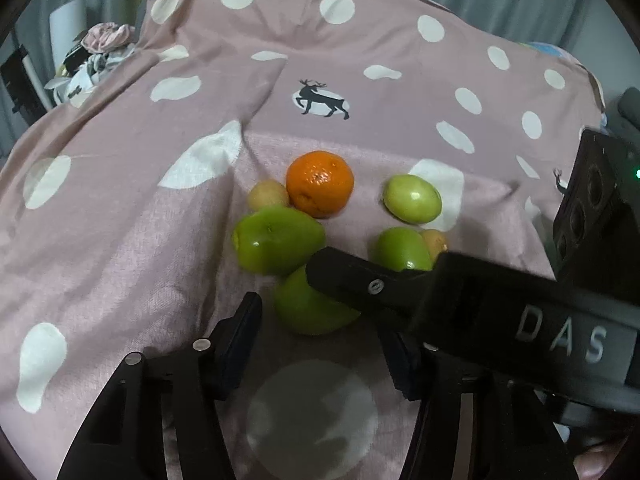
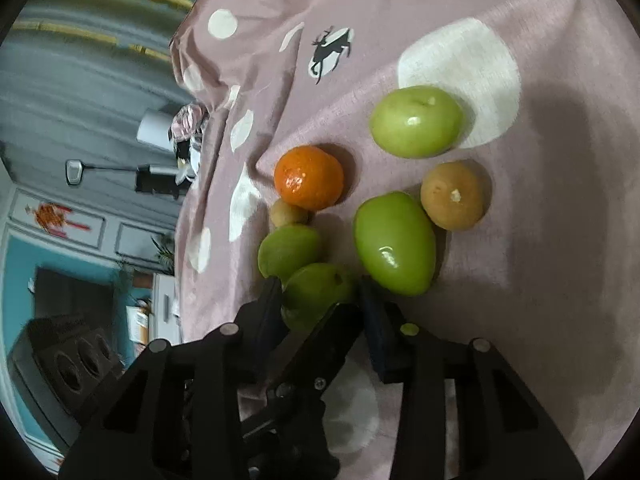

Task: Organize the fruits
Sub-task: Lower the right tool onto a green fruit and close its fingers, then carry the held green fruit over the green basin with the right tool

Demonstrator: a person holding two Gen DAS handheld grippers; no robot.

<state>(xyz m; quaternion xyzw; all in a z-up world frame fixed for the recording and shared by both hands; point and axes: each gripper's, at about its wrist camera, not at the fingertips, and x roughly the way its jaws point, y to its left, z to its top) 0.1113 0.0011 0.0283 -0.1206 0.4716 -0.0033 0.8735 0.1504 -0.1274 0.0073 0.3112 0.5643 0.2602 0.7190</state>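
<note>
Gripping green fruit (image 2: pixel 316 296) in right jaws.

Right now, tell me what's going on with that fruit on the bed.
A person is sorting fruit on a pink spotted sheet with two handheld grippers. The right gripper has its fingers on either side of a green fruit; a firm grip isn't clear. The left gripper is open and empty just behind it. An orange, three more green fruits and two small brownish ones lie loose nearby.
</note>
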